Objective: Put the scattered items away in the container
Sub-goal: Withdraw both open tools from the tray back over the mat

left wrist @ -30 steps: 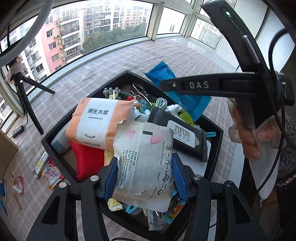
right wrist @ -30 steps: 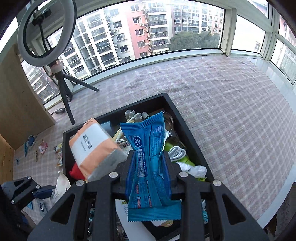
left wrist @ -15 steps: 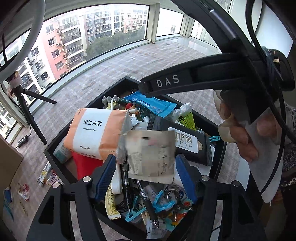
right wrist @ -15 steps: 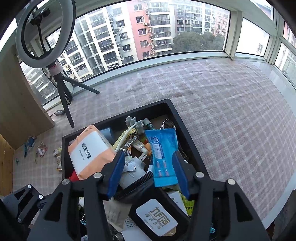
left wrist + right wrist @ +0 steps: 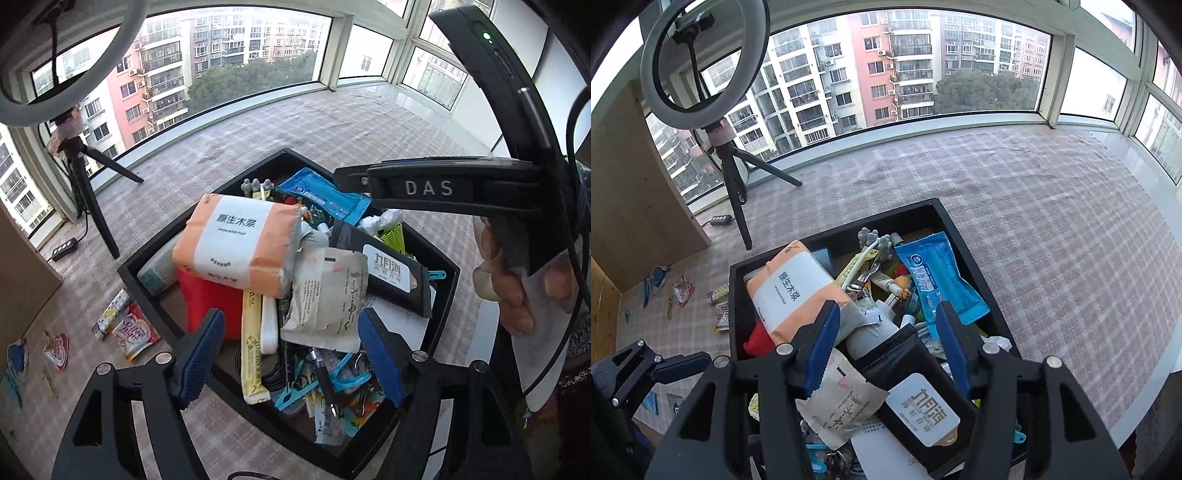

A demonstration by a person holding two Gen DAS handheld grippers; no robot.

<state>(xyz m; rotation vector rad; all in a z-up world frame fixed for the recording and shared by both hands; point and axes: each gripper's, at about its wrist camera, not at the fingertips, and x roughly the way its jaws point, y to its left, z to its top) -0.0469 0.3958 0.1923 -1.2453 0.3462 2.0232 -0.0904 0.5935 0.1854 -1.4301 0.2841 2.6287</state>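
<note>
The black container (image 5: 147, 280) is heaped with items, topped by an orange-and-white tissue pack (image 5: 240, 243). A torn white paper packet (image 5: 328, 295) lies loose on the pile. My left gripper (image 5: 291, 354) hovers above it with its jaws opening wide and its pads touching nothing. In the right wrist view a blue packet (image 5: 938, 280) rests at the far side of the container (image 5: 964, 243). My right gripper (image 5: 890, 343) hangs over a black pouch (image 5: 916, 391) with its jaws opening, gripping nothing. Small sachets (image 5: 135, 332) lie scattered on the checked mat left of the container.
A ring light on a tripod (image 5: 735, 177) stands on the mat to the far left, with a power strip (image 5: 64, 249) by it. A wooden cabinet (image 5: 639, 192) closes the left side. The window sill runs behind. A person's hand (image 5: 506, 295) holds the right gripper's handle.
The left gripper let go of the torn white packet, which dropped onto the pile. The right gripper released the blue packet into the far side. Both jaws widened and pulled back.
</note>
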